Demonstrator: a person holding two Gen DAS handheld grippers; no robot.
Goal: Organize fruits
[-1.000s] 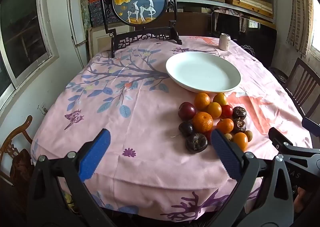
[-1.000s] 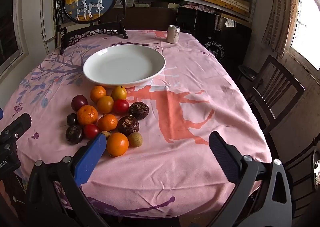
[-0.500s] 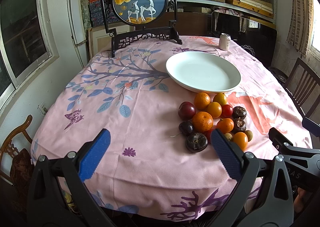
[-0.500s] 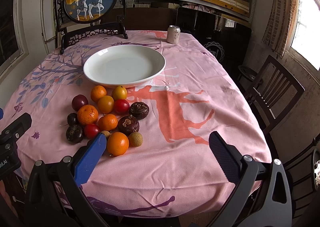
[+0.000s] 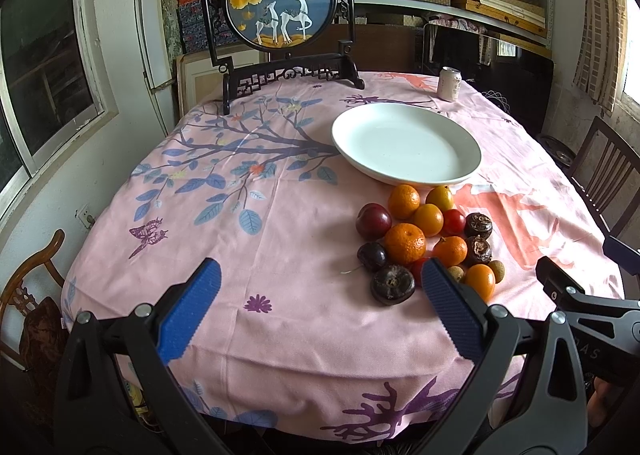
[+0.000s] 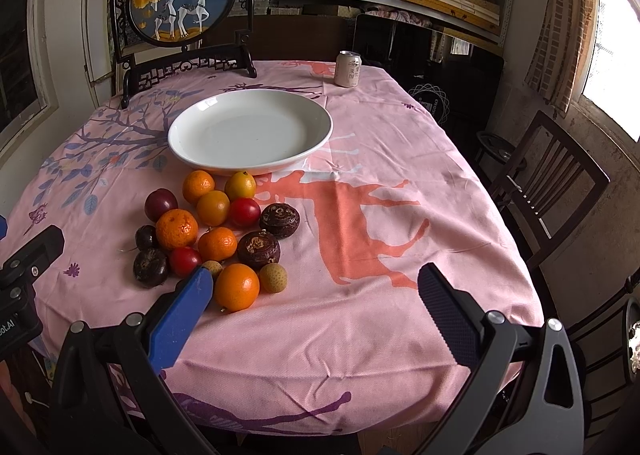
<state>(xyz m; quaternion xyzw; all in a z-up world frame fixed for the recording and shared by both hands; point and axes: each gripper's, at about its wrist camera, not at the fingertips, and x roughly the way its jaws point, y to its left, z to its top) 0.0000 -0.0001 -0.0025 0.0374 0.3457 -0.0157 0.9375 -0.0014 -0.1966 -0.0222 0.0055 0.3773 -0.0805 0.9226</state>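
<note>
Task not yet begun: fruits (image 6: 216, 231) lie clustered on the desk (image 6: 400, 255) beside the empty plate (image 6: 250, 133). Left gripper (image 5: 320, 291) and right gripper (image 6: 312, 295) fingers spread, holding nothing.

Black hand-held gripper (image 5: 320, 287) frames, blue ribbed pads (image 5: 188, 315), silver screws

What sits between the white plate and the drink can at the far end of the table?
Nothing: only bare pink tablecloth separates the white plate from the drink can, clearest in the right wrist view.
</note>
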